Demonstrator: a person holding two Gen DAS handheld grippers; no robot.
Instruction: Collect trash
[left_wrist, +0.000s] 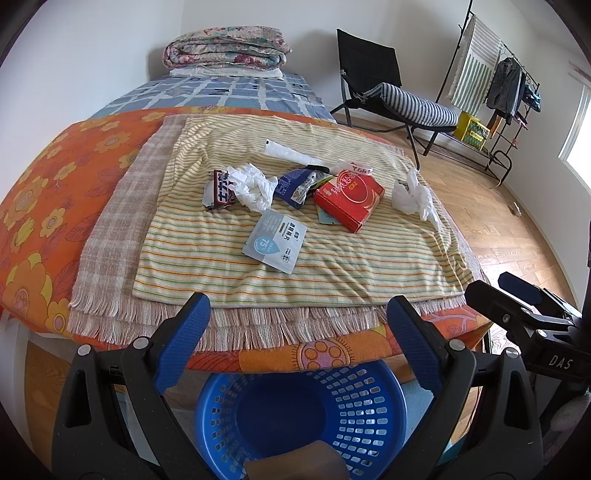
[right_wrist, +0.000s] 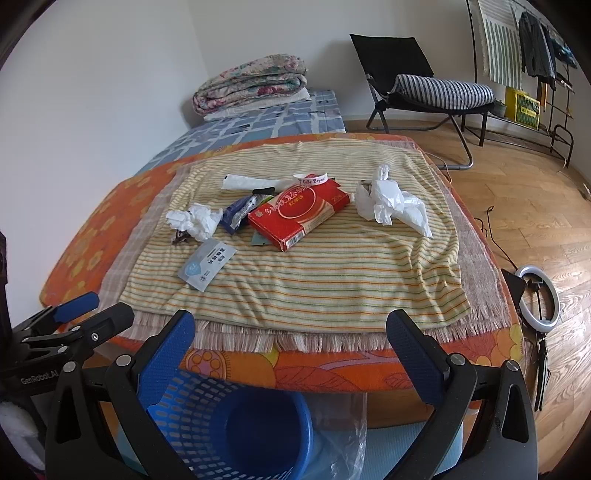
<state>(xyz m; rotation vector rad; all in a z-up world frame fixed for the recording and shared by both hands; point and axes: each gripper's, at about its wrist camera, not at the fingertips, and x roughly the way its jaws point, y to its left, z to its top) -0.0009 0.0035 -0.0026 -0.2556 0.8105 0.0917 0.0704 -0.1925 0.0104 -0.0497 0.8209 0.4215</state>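
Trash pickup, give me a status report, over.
Left gripper open, empty. Right gripper open, empty. Red box, wrappers and tissues on striped cloth, untouched. Blue basket below table edge. Path clear.

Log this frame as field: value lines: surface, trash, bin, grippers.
surface: striped cloth on a bed
trash: red box, white wipe packet, blue wrapper, two crumpled white wads, white tube
bin: blue basket on the floor in front of the bed
left gripper: open, empty
right gripper: open, empty

White walls, wood floor, folding chair
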